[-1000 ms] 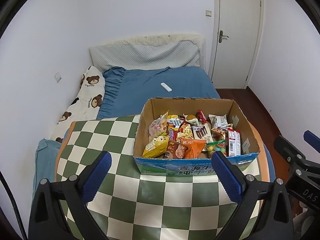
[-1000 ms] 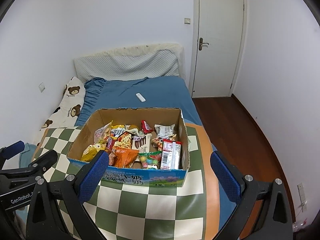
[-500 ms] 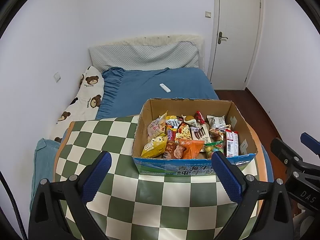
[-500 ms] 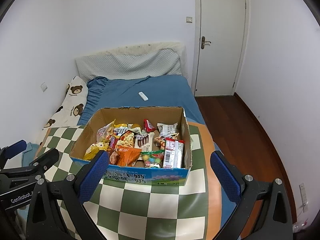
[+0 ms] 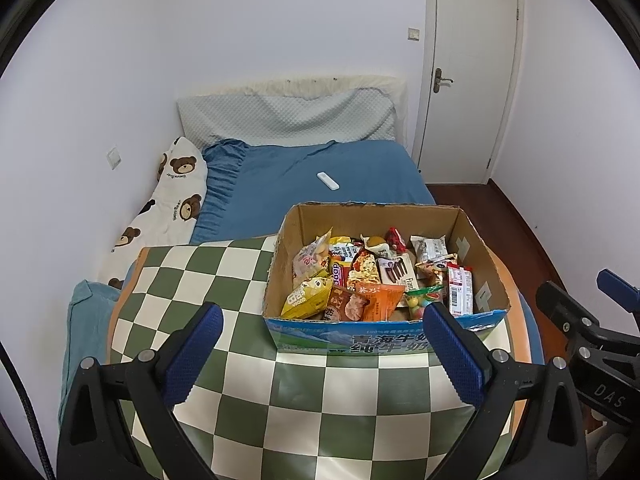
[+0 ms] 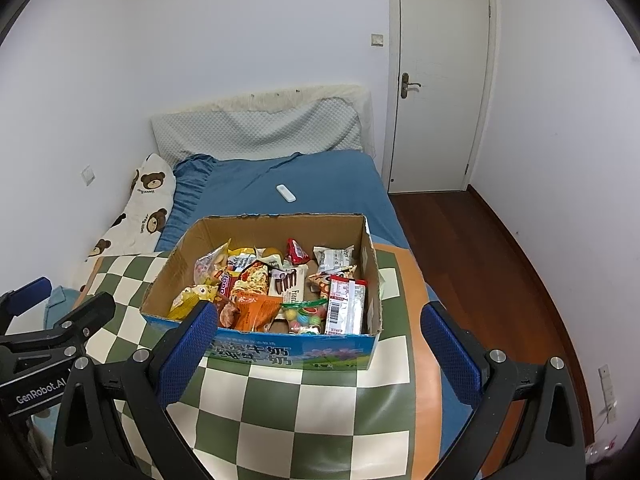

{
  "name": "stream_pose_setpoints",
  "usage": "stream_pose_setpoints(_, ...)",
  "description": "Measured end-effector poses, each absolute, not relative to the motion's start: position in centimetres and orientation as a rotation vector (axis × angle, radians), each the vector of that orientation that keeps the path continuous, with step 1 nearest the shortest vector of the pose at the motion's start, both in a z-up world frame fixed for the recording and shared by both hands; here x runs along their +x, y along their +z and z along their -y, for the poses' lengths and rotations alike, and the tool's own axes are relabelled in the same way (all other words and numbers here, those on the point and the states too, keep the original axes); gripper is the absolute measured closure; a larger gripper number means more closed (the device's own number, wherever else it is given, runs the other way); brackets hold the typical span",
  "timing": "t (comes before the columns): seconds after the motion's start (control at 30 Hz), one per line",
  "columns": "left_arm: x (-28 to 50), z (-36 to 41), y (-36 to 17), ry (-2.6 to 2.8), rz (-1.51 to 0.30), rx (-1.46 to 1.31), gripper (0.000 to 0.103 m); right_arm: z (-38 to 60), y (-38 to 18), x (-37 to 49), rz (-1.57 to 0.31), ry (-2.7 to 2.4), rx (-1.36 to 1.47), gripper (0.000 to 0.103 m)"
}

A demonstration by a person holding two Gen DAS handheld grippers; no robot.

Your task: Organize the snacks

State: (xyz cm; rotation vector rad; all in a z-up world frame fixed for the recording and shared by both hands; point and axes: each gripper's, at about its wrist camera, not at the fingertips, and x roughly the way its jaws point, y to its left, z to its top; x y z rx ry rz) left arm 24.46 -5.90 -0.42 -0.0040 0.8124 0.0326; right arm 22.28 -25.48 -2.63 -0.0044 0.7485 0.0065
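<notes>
- My left gripper (image 5: 318,354) has its blue-padded fingers (image 5: 192,354) spread wide and holds nothing; it hangs above the checkered cloth (image 5: 224,280), short of the box.
- My right gripper (image 6: 316,354) is likewise spread wide and empty. Its body reads "DAS" in the left view; the left unit reads "GenRobot.AI" in the right view.
- The cardboard box (image 5: 476,252) stands upright and open on the cloth; its blue printed front panel carries Chinese lettering.
- Inside lie the snacks (image 5: 372,276), loosely heaped: a yellow bag (image 5: 306,300), an orange packet (image 5: 380,300), a chocolate-stick pack reading "Fran" (image 5: 396,274), a red-and-white barcoded packet (image 5: 459,290), and a clear bag of coloured candies (image 5: 422,302).
- Beyond the box, a white remote (image 5: 328,181) lies on the blue bedsheet (image 5: 280,184), beside a bear-print pillow (image 5: 176,196).
</notes>
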Motion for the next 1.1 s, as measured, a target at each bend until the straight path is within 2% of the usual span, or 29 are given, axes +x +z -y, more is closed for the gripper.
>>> stream_pose_setpoints(1.1,24.1,5.7,0.4,0.038,-0.794,-0.013,0.001,26.1,-2.1,20.9,-0.742,-0.027,0.010,0.000)
